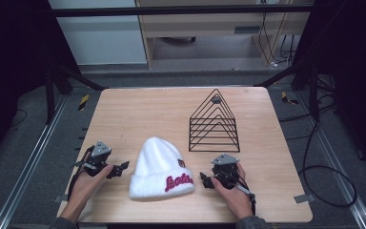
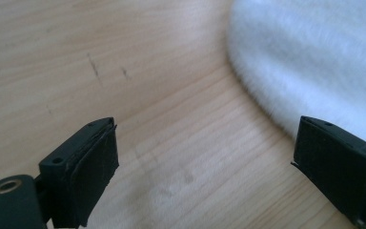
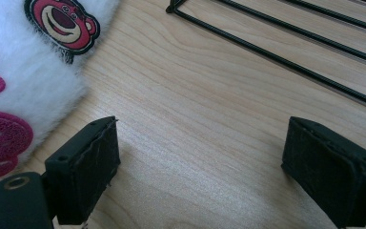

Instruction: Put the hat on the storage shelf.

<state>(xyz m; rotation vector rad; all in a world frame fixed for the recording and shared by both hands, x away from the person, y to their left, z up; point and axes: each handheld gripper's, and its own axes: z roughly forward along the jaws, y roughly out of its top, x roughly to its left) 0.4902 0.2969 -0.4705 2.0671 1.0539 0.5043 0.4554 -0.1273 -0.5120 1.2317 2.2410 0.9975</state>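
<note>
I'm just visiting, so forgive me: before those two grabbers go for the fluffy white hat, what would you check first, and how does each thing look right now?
1. Left gripper jaws open and empty: ok, wide apart with bare wood between them.
2. Right gripper jaws open and empty: ok.
3. White hat lies flat between the two grippers: ok.
4. Neither gripper touches the hat yet: ok, both sit beside it.
5. Black wire rack stands apart from the hat, farther back: ok.
6. Anything hidden under the hat: cannot tell.
</note>
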